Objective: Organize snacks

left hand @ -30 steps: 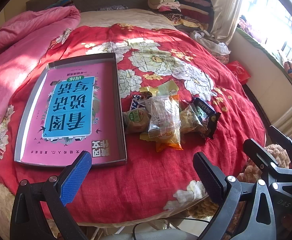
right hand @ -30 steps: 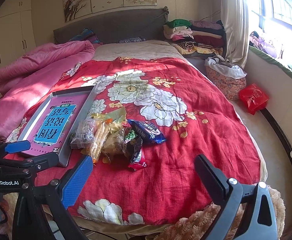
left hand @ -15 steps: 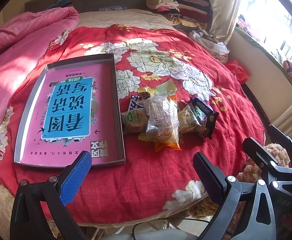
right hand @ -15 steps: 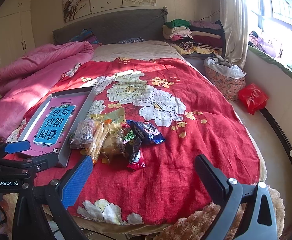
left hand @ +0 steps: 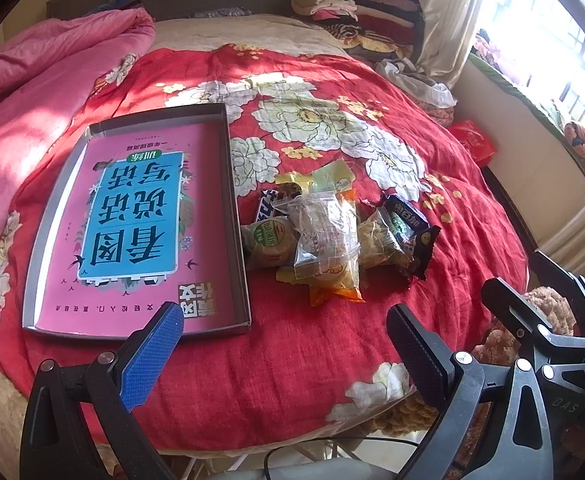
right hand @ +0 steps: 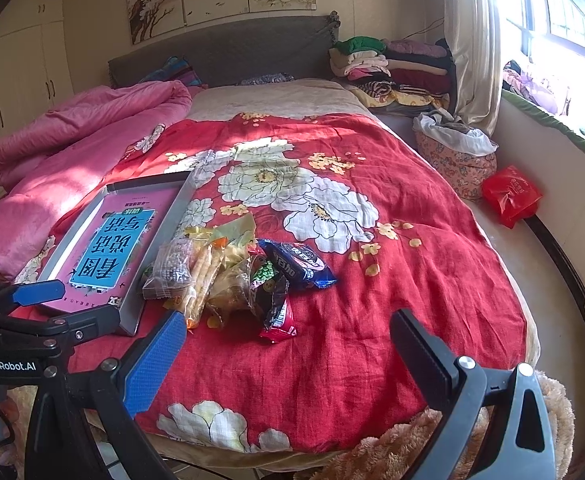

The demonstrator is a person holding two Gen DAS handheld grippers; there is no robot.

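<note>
Since a second ago both cameras have eased slightly nearer the bed; nothing on it has shifted. At the far left a pink quilt (left hand: 44, 76) lies bunched. Next comes the shallow grey tray (left hand: 234, 216) with a pink book cover in its bottom, flat on the red floral bedspread (left hand: 332, 344). Just beside its right edge sits the snack pile (left hand: 332, 232), wrappers overlapping, a dark blue packet (right hand: 296, 264) at its right side. The left gripper (left hand: 280, 344) and right gripper (right hand: 288, 354) both hang wide apart and empty, short of the snacks.
</note>
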